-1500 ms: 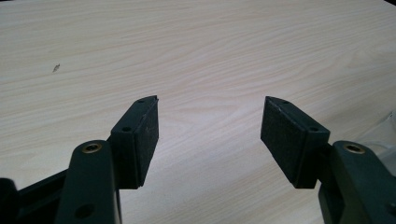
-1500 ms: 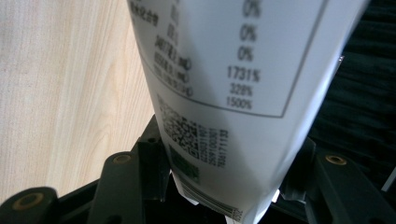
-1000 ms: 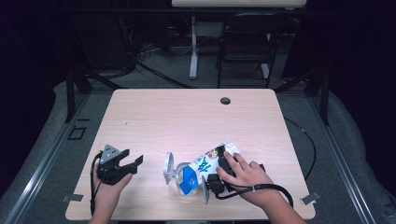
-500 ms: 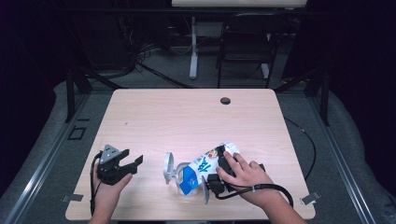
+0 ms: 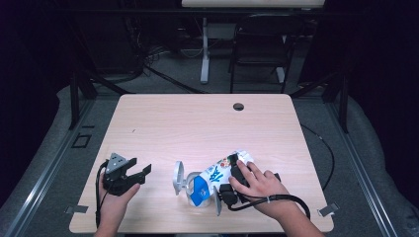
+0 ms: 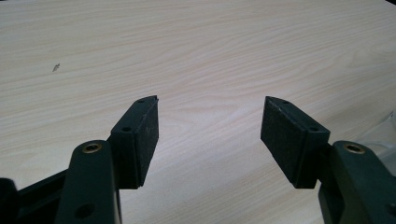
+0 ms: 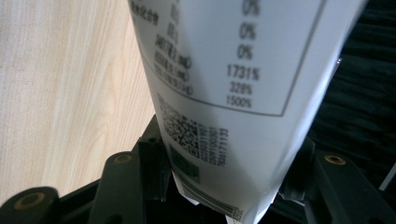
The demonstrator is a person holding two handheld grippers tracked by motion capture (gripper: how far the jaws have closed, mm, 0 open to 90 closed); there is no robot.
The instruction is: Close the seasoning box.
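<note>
- Clamping the pouch (image 5: 212,180) (glossy, crumpled), the right gripper (image 5: 225,190) risks slippage near the table (image 5: 197,123) edge.
- Left gripper (image 6: 209,133): jaws apart, empty.

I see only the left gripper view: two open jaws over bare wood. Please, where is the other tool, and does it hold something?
Observer: The right tool is near the front edge of the table, closed on a white and blue package.
Operator: Does the package stand upright?
Observer: No, in the high view it lies on its side.
Operator: What is printed on it?
Observer: The right gripper view shows a table of percentages and a square code.
</note>
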